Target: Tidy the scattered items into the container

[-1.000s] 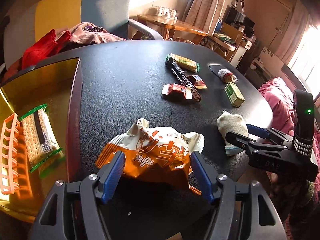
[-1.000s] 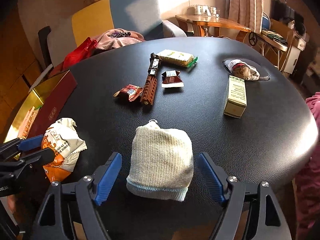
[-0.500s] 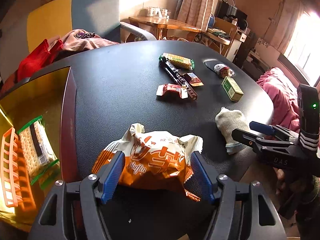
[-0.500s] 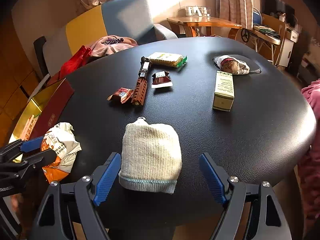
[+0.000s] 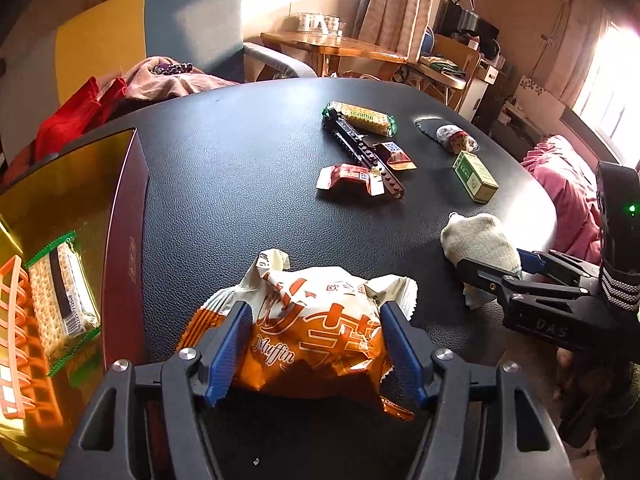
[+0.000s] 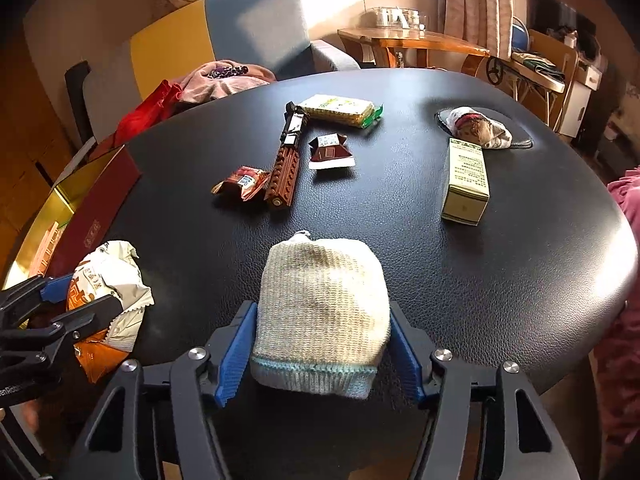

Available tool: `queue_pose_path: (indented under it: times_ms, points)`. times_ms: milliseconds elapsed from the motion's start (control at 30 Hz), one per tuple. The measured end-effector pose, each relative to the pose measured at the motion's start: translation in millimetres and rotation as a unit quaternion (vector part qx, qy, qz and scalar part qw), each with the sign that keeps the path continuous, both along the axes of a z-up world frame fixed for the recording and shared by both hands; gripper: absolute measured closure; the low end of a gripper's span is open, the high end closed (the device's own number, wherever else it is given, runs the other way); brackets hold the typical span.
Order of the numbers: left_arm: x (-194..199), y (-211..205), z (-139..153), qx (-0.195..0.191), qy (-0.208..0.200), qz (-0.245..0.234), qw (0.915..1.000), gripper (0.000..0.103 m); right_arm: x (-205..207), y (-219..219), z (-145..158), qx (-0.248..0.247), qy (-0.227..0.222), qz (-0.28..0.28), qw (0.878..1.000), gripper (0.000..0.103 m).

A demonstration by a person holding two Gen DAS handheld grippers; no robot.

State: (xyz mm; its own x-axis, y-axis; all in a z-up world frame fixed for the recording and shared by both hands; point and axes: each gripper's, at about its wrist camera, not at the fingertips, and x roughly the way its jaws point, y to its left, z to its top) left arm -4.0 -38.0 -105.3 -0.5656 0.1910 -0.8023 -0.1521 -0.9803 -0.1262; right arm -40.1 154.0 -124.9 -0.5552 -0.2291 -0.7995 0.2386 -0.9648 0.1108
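Right hand-held gripper (image 6: 322, 346): jaws had just been closing, blue pads now against both sides of the knitted sock (image 6: 322, 312), which lay at the near edge of the tabletop (image 6: 400, 248).
Left hand-held gripper (image 5: 314, 346): pads pressed into the crumpled orange muffin packet (image 5: 316, 328), gripping it near the tabletop's edge.
Container (image 5: 120, 216): a red-walled box with gold lining, just left of the muffin packet, holding a cracker pack (image 5: 60, 292) and an orange plastic rack (image 5: 14, 332).
Middle of tabletop: a brown brick bar (image 6: 286, 172) with a red snack wrapper (image 6: 240, 182) beside it and a small dark wrapped sweet (image 6: 330, 154) on its other side.
Far side: a green-edged biscuit pack (image 6: 340, 108) touching the bar's far end.
Right side: a green-and-cream carton (image 6: 466, 176), and beyond it a clear-wrapped bun (image 6: 478, 128).
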Motion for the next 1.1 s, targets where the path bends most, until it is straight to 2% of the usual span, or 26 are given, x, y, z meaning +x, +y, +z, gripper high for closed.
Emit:
queue_pose_path:
  times_ms: [200,600,833,1000,1100]
  points:
    - [1,-3,2,0.013,0.006,0.004,0.9999,0.041,0,2,-3,-0.011,-0.006,-0.009,1.000,0.041]
    - [2,-9,3,0.041,0.003,0.015,0.9990,0.042,-3,-1,-5,0.003,-0.020,0.002,1.000,0.041]
    - [7,-9,12,0.059,0.018,0.009,0.9981,0.044,-2,-5,-5,0.019,-0.012,0.000,1.000,0.041]
    - [8,-7,16,0.056,0.023,0.005,0.9981,0.045,-1,-6,-5,0.026,-0.010,0.004,1.000,0.041]
    - [11,-10,27,0.055,0.040,0.008,0.9977,0.045,-2,-5,-5,0.023,-0.013,0.005,1.000,0.041]
